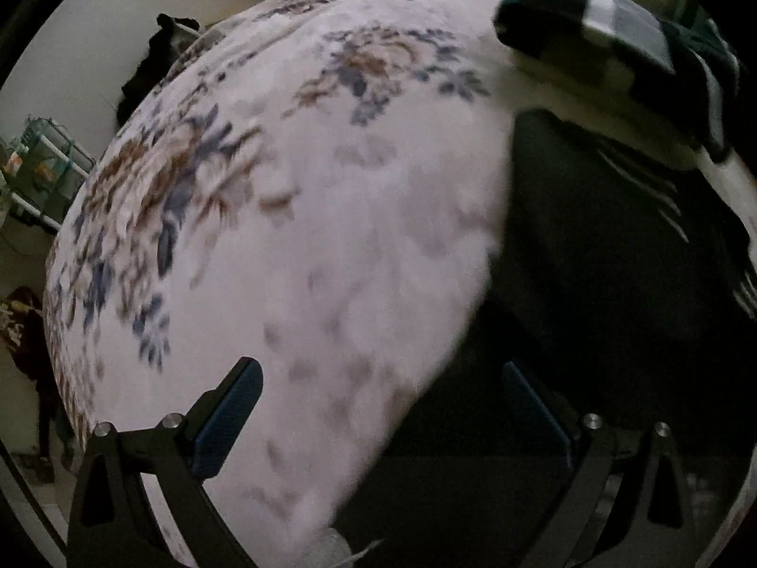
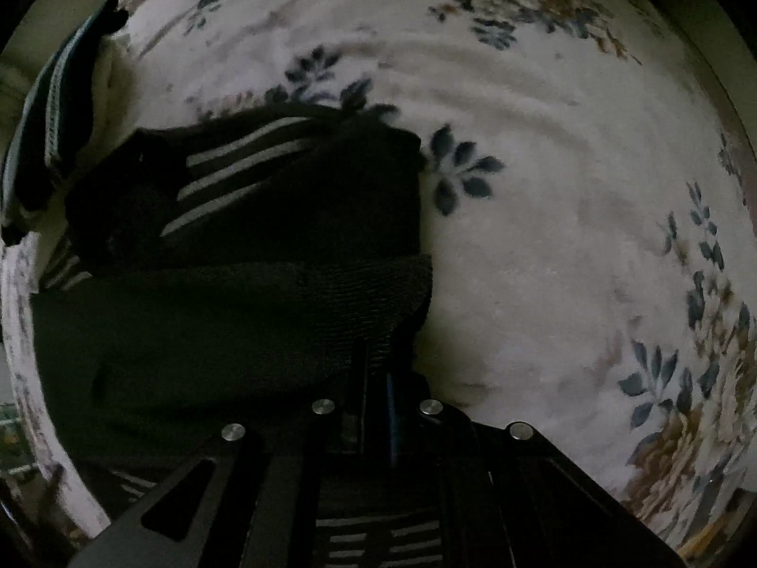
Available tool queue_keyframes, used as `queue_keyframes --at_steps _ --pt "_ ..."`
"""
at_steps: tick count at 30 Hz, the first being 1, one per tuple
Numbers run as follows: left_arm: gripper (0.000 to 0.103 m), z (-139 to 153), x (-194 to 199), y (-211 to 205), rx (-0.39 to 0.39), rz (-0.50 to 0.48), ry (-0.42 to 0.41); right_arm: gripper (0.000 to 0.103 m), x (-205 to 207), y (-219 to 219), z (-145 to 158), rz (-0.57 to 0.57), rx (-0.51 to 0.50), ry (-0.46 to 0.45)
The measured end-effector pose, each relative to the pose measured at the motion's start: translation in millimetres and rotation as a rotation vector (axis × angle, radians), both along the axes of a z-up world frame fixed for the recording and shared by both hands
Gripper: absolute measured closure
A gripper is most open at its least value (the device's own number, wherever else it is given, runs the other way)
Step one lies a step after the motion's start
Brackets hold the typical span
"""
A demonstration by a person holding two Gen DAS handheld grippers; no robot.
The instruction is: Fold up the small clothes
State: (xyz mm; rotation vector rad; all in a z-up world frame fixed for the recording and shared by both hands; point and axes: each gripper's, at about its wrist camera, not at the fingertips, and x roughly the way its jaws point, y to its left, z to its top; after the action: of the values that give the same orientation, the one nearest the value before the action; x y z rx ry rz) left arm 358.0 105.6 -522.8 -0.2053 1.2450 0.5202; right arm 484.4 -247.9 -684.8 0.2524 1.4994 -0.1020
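No readable text, labels, brand names, numbers or signs can be made out in either wrist view; the pictures are dim and blurred.

Floral bedspread (image 1: 331, 236) under black garment (image 2: 293, 217)

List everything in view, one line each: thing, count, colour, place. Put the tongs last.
Bed cover: one, white with blue and brown flowers, under everything.
Black garment: one, black with white stripes, lying on the cover, its ribbed edge pinched in the right tongs.
Striped cloth: one, dark green with pale bands, at the cover's far edge beyond the black garment.
Dark clothing: one heap, black, against the wall behind the bed.
Shelf rack: one, teal and white, at the wall.
Left tongs: one, black with blue pads, open above the cover, holding nothing.
Right tongs: one, black, shut on the black garment.
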Motion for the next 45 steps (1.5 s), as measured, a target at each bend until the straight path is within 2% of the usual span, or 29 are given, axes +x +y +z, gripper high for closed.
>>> queue_keyframes --at_steps 4,7,9,11,12,13,14,15,16,18,19,20,23,25,29,30,31,32,34,38,40,41,45 --pt "0.000 -7.1 20.8 9.9 0.008 0.012 0.013 0.097 1.1 0.5 -6.2 -0.057 -0.009 0.006" --pt "0.000 -7.5 19.1 14.6 -0.022 0.053 0.034 0.097 6.6 9.3 -8.4 -0.011 -0.042 0.058" --pt "0.000 -10.0 8.4 27.0 -0.114 0.117 0.034 0.092 15.9 20.1 0.9 0.028 -0.049 0.076" --pt "0.000 -11.5 -5.8 39.3 -0.245 0.204 0.017 0.092 19.8 33.7 22.6 0.044 -0.003 0.052" --pt "0.000 -12.5 -13.4 44.4 -0.325 0.250 -0.004 0.087 21.8 41.6 34.2 0.050 0.026 0.033" --pt "0.000 -14.0 -19.9 47.8 -0.409 0.287 -0.032 0.074 27.8 56.5 46.4 0.075 0.081 0.010" --pt "0.005 -16.2 -24.5 49.6 -0.498 0.315 -0.065 0.066 33.4 68.6 51.6 0.102 0.122 0.003" --pt "0.009 -18.3 -25.9 49.2 -0.565 0.330 -0.088 0.049 42.7 87.1 55.7 0.145 0.172 0.004" --pt "0.016 -19.5 -24.4 47.0 -0.598 0.328 -0.102 0.043 55.9 110.8 56.9 0.198 0.228 0.015" --pt "0.039 -22.7 -13.7 37.8 -0.618 0.280 -0.121 0.043 77.8 159.2 51.9 0.299 0.342 0.042" --pt "0.063 -27.1 -5.9 32.0 -0.605 0.251 -0.108 0.043 87.5 186.4 48.3 0.351 0.387 0.054" --pt "0.074 -32.9 0.8 26.4 -0.594 0.226 -0.093 0.043 101.7 220.8 40.8 0.423 0.426 0.068" --pt "0.082 -42.4 6.8 20.6 -0.559 0.216 -0.081 0.043 121.9 293.3 16.0 0.568 0.433 0.093" --pt "0.089 -42.9 2.5 20.2 -0.551 0.218 -0.102 0.043 137.4 334.7 -6.1 0.615 0.441 0.125" --pt "0.092 -38.2 -14.6 21.5 -0.571 0.242 -0.154 0.043 156.0 393.7 -46.9 0.678 0.447 0.204" --pt "0.092 -38.2 -17.0 22.7 -0.575 0.247 -0.161 0.050 154.0 406.7 -51.4 0.690 0.448 0.218" --pt "0.092 -37.5 -17.7 23.9 -0.579 0.251 -0.168 0.085 152.3 415.8 -51.9 0.717 0.446 0.195" --pt "0.093 -37.1 -19.3 24.7 -0.585 0.253 -0.174 0.101 149.4 418.4 -50.6 0.740 0.431 0.177" --pt "0.093 -36.0 -24.4 26.0 -0.592 0.261 -0.184 0.101 144.6 417.5 -42.5 0.748 0.419 0.144" --pt "0.093 -36.5 -30.6 30.3 -0.608 0.267 -0.203 0.101 162.6 387.4 -26.6 0.619 0.398 0.063" --pt "0.093 -35.8 -30.8 32.3 -0.625 0.267 -0.204 0.101 169.1 378.6 -31.3 0.574 0.391 0.071" --pt "0.089 -36.4 -32.9 35.5 -0.638 0.276 -0.200 0.101 169.3 376.6 -34.1 0.572 0.390 0.086" --pt "0.084 -40.3 -34.1 46.0 -0.716 0.307 -0.159 0.099 167.8 375.2 -36.5 0.571 0.393 0.115"
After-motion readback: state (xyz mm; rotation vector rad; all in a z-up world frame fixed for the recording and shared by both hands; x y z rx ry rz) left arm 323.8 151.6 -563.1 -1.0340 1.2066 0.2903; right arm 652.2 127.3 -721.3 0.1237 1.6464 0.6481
